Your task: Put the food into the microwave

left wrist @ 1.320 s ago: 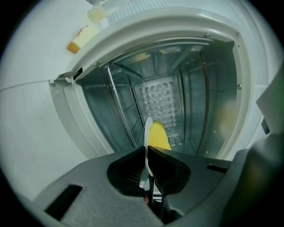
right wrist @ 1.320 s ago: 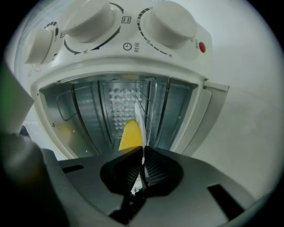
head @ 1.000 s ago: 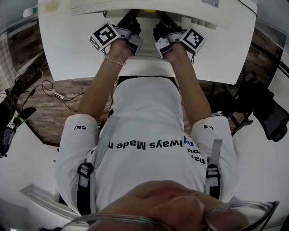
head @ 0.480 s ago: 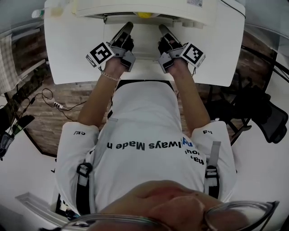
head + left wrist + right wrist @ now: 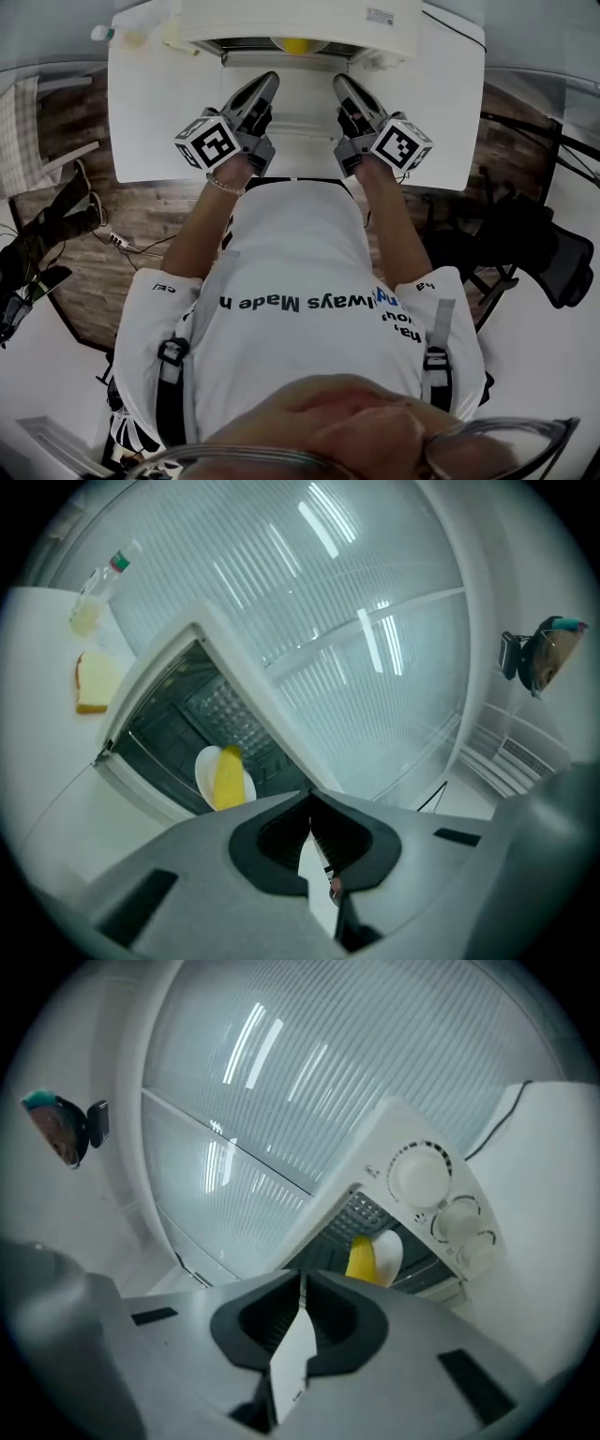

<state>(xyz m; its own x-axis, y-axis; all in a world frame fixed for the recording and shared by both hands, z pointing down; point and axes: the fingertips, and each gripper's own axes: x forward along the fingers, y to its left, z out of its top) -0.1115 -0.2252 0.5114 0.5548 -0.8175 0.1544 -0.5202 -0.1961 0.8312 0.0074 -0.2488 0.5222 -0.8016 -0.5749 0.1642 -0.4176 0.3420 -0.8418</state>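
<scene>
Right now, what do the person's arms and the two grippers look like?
Both the left gripper and right gripper are grey, tapering to long jaws lined with black ribbed pads. Each carries a white cube printed with black square markers. The person wears a white short-sleeved T-shirt with dark lettering, black shoulder straps and a thin bracelet on the left wrist.

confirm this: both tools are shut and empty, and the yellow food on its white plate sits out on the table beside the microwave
Not quite. The yellow food on its white plate sits inside the open microwave, not out on the table; the left gripper view shows it in the cavity. The rest holds: the left tool and the right tool are shut and empty.
</scene>
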